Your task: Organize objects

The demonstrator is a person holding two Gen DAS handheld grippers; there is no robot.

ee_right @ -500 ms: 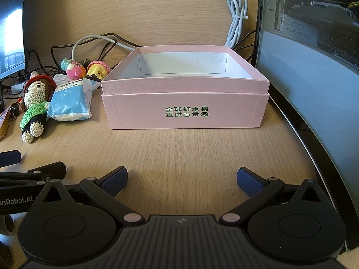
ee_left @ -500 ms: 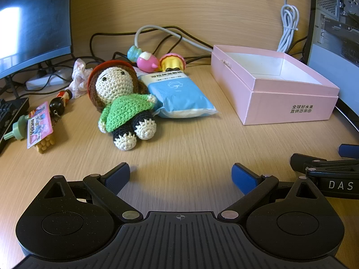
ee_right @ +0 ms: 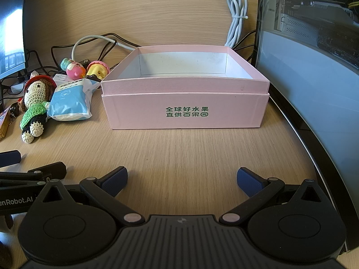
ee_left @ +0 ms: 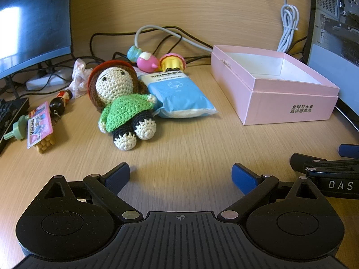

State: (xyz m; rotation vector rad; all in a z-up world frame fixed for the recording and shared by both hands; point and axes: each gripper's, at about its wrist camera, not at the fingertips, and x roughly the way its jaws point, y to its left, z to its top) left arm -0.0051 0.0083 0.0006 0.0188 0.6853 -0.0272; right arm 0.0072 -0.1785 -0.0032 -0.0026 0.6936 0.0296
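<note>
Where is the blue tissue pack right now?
In the left wrist view, the blue tissue pack lies on the desk between the crochet doll and the pink box, touching the doll.

A monitor (ee_left: 33,22) stands left on the counter (ee_left: 190,148), cables (ee_left: 157,33) behind, a computer case (ee_right: 314,33) right.

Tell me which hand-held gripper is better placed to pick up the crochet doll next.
Left. The left hand-held gripper is open and faces the crochet doll across bare desk. The right hand-held gripper faces the pink box, with the doll far to its left.
</note>
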